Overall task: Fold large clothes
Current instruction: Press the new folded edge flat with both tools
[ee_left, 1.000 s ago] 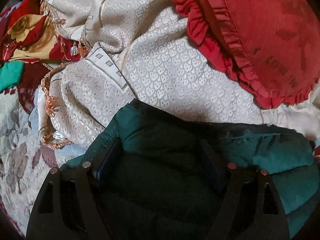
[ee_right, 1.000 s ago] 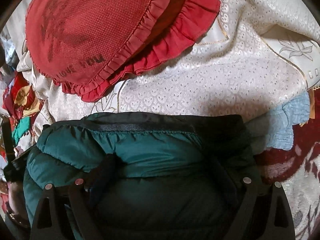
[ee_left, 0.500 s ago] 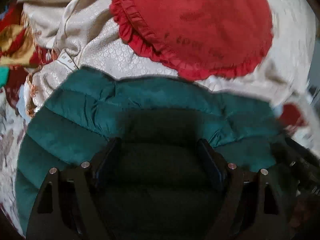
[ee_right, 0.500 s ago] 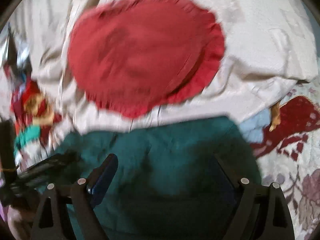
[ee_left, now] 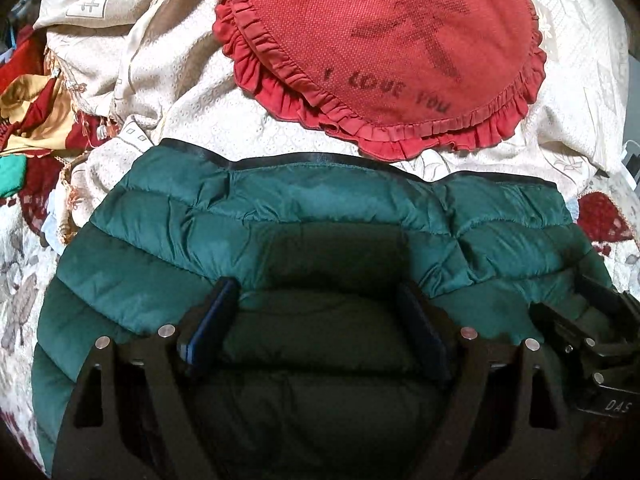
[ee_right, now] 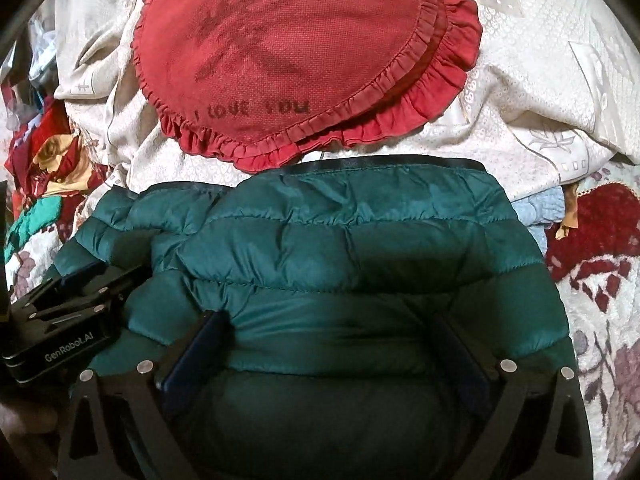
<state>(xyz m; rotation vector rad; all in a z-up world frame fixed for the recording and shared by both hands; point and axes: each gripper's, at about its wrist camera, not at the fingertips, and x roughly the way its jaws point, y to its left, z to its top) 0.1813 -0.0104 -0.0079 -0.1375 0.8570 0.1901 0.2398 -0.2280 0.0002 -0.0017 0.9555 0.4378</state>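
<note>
Left wrist view gives me the green puffer jacket [ee_left: 304, 216] folded on the bed, its black-trimmed edge just short of the red ruffled cushion [ee_left: 384, 44] on the cream cover [ee_left: 192, 92]. My left gripper [ee_left: 316, 312] stands spread, jacket bulging between its pads; I cannot tell whether they press. My right gripper [ee_right: 332, 340] has just opened wider, with padding between the fingers. Crumpled red and gold fabric [ee_right: 52, 160] crowds the left. The jacket's near part is hidden in shadow.
</note>
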